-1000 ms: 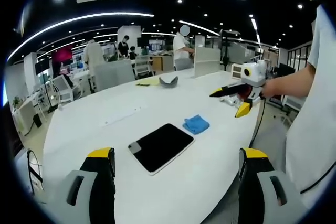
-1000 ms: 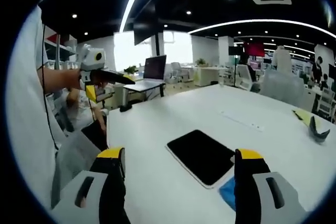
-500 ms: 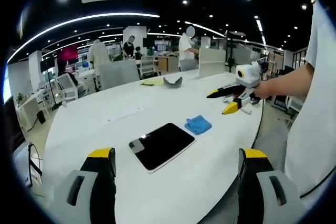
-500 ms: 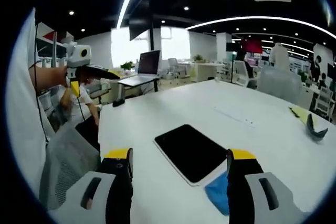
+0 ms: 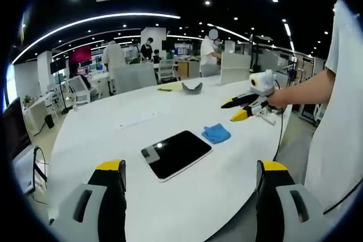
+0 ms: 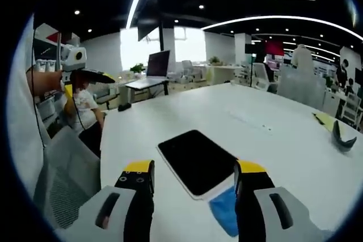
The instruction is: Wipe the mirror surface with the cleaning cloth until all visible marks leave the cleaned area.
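Mirror point(image 5: 176, 154), a dark rounded rectangle, lies flat on the white tabletop point(image 5: 102, 134) near the edge closest to the person, face up, presumably so the whole surface can be wiped from above. Its glass reflects the dark ceiling; one small bright glint sits near a corner. Marks on it are too small to tell.

Blue cloth point(image 5: 216, 134) lies crumpled just beside the mirror's short end, apart from it or barely touching; I cannot tell which. In the right gripper view the cloth point(image 6: 226, 211) shows between and just beyond the jaws, partly hidden by the right-hand jaw, with the mirror point(image 6: 197, 161) directly ahead. Judgement: this lines the right gripper point(image 6: 194, 172) up to pick up the cloth first.

Right gripper jaws stand apart with nothing between them; in the left gripper view it point(image 5: 232, 110) hangs above the cloth, its yellow tips parted.

Left gripper point(image 5: 190, 168) is held back over the near edge, jaws wide, holding nothing, likely waiting to steady the mirror.

Wiping not yet begun.

No readable writing or brand on mirror, cloth or grippers.
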A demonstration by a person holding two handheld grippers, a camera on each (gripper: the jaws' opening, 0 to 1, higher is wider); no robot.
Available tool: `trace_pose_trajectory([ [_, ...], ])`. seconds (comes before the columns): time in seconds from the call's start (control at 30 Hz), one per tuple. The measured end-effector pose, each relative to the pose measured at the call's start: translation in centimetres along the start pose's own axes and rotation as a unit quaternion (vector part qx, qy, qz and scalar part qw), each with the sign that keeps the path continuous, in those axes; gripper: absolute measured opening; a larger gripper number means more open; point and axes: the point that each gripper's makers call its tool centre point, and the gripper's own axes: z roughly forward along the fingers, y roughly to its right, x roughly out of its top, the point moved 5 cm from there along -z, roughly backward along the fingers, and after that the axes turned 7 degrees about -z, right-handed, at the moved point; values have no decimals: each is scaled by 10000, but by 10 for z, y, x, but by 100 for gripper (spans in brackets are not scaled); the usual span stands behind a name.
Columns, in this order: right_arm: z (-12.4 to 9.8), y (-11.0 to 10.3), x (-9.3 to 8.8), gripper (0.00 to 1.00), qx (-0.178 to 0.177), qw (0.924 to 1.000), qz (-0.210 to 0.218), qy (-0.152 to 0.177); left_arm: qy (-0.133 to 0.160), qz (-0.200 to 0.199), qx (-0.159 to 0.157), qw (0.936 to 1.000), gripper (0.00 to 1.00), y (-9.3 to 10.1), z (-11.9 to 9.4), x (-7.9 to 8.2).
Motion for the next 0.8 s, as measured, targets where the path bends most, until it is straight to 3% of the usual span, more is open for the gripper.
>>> trace_pose_trajectory([
  [0.23, 1, 10, -16, 51, -63, 9999, 51, -149, -121, -73, -27, 9999, 99, 4, 1, -4],
  [0.5, 3, 27, -34, 47, -274, 9992, 72, -281, -209, -90, -89, 9997, 99, 6, 4, 1],
  [0.67, 8, 31, -48, 39, -272, 9988, 42, -404, -281, -60, -141, 9995, 99, 7, 8, 2],
  [0.8, 13, 38, -57, 38, -281, 9985, 91, -456, -302, -99, -187, 9993, 99, 13, 10, 3],
])
